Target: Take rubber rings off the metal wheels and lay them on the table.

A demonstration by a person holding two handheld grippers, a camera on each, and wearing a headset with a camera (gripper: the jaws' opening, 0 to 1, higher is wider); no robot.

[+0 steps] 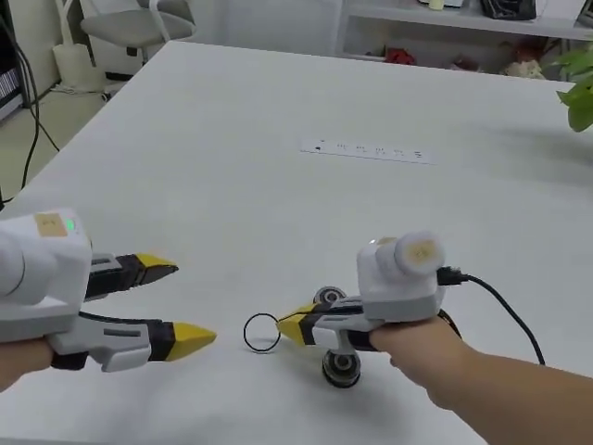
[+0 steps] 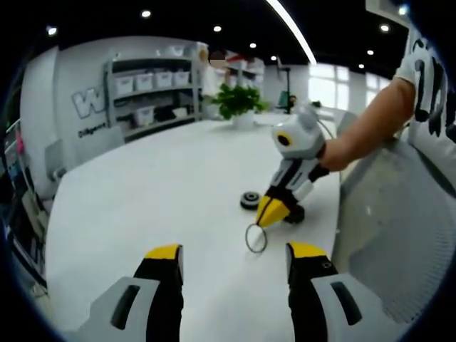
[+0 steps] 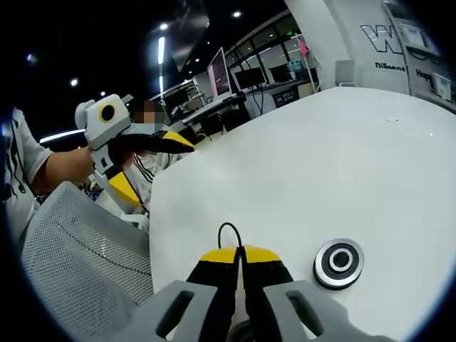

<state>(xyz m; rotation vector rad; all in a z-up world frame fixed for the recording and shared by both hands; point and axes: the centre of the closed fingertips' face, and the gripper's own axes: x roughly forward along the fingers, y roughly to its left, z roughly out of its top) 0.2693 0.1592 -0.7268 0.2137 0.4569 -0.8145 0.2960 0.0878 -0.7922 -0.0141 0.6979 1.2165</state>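
White tabletop, lower centre: right gripper pinched shut on thin black rubber ring. Lay it flat, then release, clear of silver metal wheels. Lower left, left gripper gapes.

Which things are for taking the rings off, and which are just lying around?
For the job: rubber ring, metal wheels, right gripper pinching the ring, left gripper open.
Just lying about: power strip, plant, office chair.
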